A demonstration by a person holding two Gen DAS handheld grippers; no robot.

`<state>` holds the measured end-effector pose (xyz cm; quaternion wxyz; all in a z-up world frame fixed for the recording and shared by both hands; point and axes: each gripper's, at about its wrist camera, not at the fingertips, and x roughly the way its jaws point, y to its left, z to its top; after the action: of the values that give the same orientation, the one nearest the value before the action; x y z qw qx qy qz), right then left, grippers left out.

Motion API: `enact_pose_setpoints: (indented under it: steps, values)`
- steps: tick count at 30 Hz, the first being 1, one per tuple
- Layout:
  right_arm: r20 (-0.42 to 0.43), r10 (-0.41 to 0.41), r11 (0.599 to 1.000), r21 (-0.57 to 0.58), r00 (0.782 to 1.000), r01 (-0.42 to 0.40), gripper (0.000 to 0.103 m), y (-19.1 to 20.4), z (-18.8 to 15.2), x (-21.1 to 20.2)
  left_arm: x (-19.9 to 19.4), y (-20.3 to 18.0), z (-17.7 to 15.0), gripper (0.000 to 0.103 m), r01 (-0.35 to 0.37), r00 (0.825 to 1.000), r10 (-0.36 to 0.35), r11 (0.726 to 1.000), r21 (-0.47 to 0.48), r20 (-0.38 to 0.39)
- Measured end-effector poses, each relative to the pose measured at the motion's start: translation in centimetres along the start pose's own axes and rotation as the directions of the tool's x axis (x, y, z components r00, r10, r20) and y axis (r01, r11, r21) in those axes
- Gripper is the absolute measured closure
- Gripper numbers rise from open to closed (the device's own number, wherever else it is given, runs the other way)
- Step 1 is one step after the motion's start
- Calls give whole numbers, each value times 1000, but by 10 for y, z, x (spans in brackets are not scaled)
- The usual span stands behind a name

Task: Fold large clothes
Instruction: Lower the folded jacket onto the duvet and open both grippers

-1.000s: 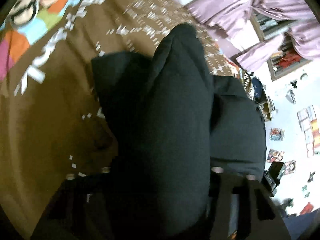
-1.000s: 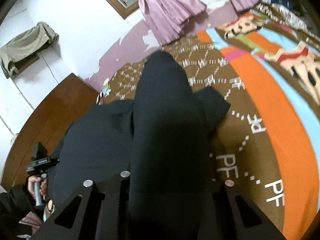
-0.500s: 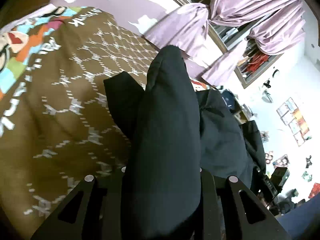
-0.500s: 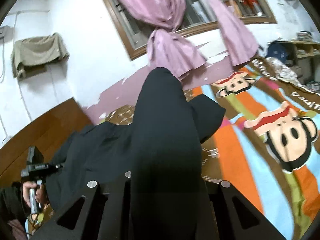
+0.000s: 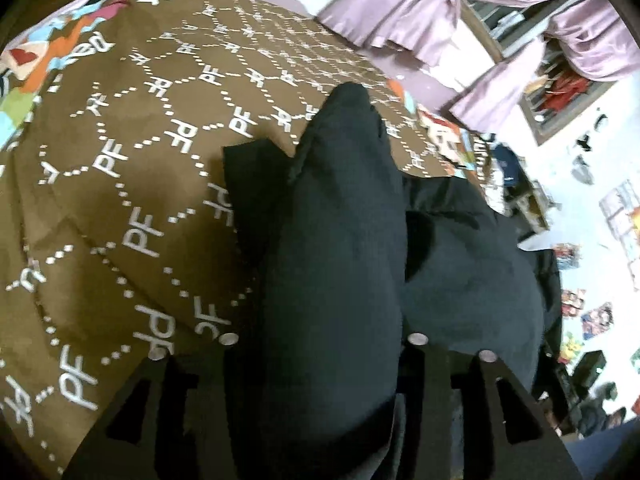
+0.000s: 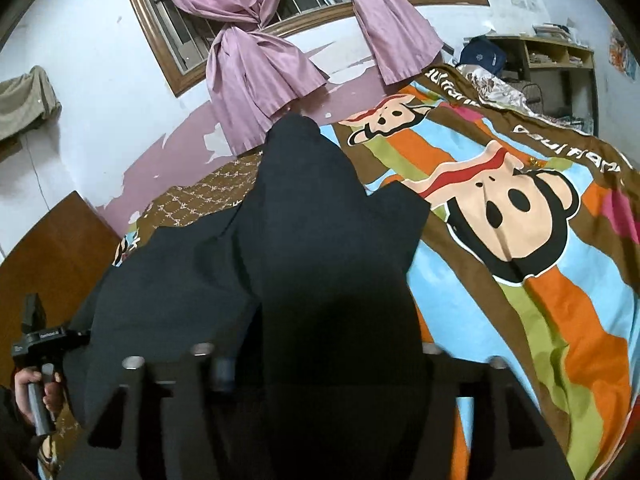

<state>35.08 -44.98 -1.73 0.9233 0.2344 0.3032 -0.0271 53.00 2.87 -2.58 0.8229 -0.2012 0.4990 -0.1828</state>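
Note:
A large black garment (image 5: pixel 460 280) lies bunched on the bed and drapes up over both grippers. In the left wrist view a thick fold of it fills the gap of my left gripper (image 5: pixel 320 264). The jaws are opening and the fingertips are hidden under the cloth. In the right wrist view my right gripper (image 6: pixel 316 280) is also opening, its jaws spread wide with the garment (image 6: pixel 168 280) still lying between them and covering the tips. At the far left of that view a hand (image 6: pixel 40 392) holds the left gripper's handle (image 6: pixel 38 340) beside the garment.
The bedspread is brown with white PF lettering (image 5: pixel 140 160) on one side and a cartoon monkey on coloured stripes (image 6: pixel 508 216) on the other. A wooden headboard (image 6: pixel 48 264), purple curtains (image 6: pixel 256 72) and a cluttered shelf (image 6: pixel 552 56) surround the bed.
Both grippers carried the black garment across the bed. The jaws of both now stand wider apart than half a second ago, the right ones much wider.

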Motion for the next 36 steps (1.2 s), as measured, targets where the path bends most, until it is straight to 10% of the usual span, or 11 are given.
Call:
enact_pose_setpoints:
  steps: [8,12,21,36]
  values:
    - [-26,-111,994,-6,994,111,24,3,0,-2,-14,-25,-13,52,-187,982,183,978,96,48]
    - [2,-304,944,-134,953,301,17,12,4,-9,-21,-37,-26,35,-268,962,258,953,139,86]
    - [53,-140,986,-80,989,144,13,22,4,-45,-51,-59,-48,19,-282,939,241,948,150,244]
    - [246,15,980,-196,969,34,0,88,-8,-130,-116,-144,-107,2,-265,881,78,898,351,466]
